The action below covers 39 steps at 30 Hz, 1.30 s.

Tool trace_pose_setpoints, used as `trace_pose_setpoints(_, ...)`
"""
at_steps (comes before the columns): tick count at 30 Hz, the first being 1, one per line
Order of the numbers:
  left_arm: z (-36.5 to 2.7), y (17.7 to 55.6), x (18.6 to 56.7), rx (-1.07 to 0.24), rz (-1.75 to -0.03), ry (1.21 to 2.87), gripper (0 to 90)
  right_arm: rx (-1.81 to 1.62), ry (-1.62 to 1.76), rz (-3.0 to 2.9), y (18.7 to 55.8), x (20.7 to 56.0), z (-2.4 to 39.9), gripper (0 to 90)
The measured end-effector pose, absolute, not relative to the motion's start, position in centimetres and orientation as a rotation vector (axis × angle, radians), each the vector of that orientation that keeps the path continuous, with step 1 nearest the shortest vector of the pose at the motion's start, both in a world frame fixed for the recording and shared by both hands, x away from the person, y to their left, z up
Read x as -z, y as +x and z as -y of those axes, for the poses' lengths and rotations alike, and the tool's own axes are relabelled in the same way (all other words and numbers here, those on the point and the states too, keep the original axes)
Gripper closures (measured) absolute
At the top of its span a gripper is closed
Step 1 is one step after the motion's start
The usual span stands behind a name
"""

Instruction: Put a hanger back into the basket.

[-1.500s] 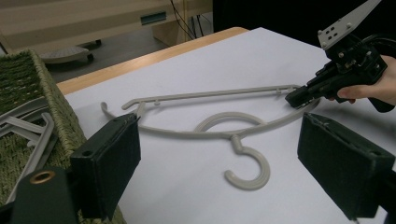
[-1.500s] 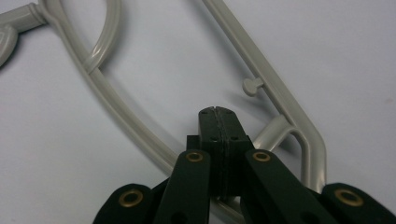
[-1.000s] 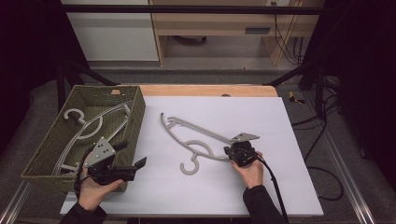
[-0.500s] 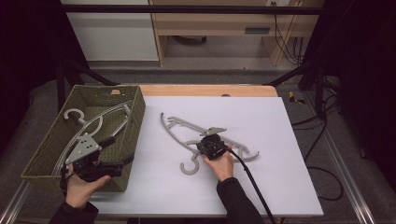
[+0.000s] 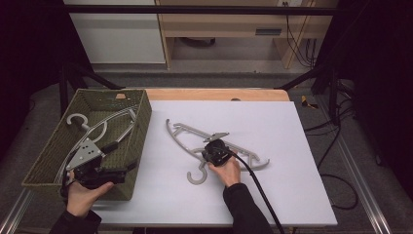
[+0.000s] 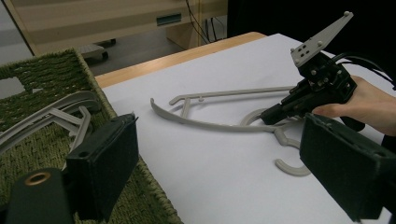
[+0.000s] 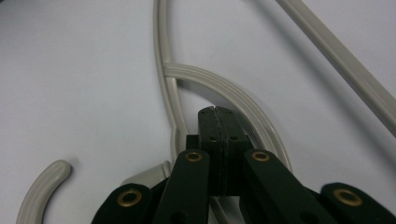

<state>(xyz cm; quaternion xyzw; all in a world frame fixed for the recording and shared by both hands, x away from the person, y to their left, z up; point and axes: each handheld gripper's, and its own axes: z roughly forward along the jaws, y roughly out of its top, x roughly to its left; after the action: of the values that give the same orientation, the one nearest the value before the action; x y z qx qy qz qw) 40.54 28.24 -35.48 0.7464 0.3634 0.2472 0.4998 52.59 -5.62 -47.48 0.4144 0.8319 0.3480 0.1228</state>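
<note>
Right claw [image 5: 213, 150] pinched fully together with nothing between the pads, sitting at the neck of the grey plastic hanger [image 5: 187, 135] flat on the white desk [image 5: 292, 146]; left claw [image 6: 219, 158] wide open, idle by green woven basket [image 5: 139, 126], already holding hangers; this hanger not yet gripped or moved

the hanger [image 5: 214, 144] looks like smooth grey plastic, slightly glossy, ribbed along its arms. the basket [image 5: 139, 141] is rough woven green fibre. the table [image 5: 292, 190] has a matt white top, with bare wood at its far edge.
</note>
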Motion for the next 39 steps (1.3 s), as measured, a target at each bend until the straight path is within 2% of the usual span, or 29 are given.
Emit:
trace_pose_setpoints(13, -27.6, 40.3, 35.5, -0.583, -0.855, 1.825, 11.8, -1.051, 1.012, -2.642, 49.3, 47.0, 5.9, 90.0)
trace_pose_setpoints(21, -27.4, 40.2, 35.5, -0.577, -0.847, 1.831, 11.9, -1.091, 1.041, -2.505, 45.9, 44.7, 10.6, 90.0)
trace_pose_setpoints(28, -27.2, 40.1, 35.4, -0.577, -0.84, 1.834, 11.9, -1.006, 1.069, -2.5, 42.6, 46.0, 14.7, 90.0)
trace_pose_setpoints(39, -26.9, 40.2, 35.5, -0.569, -0.833, 1.847, 11.8, -0.921, 1.214, -2.366, 44.2, 46.7, 17.3, 90.0)
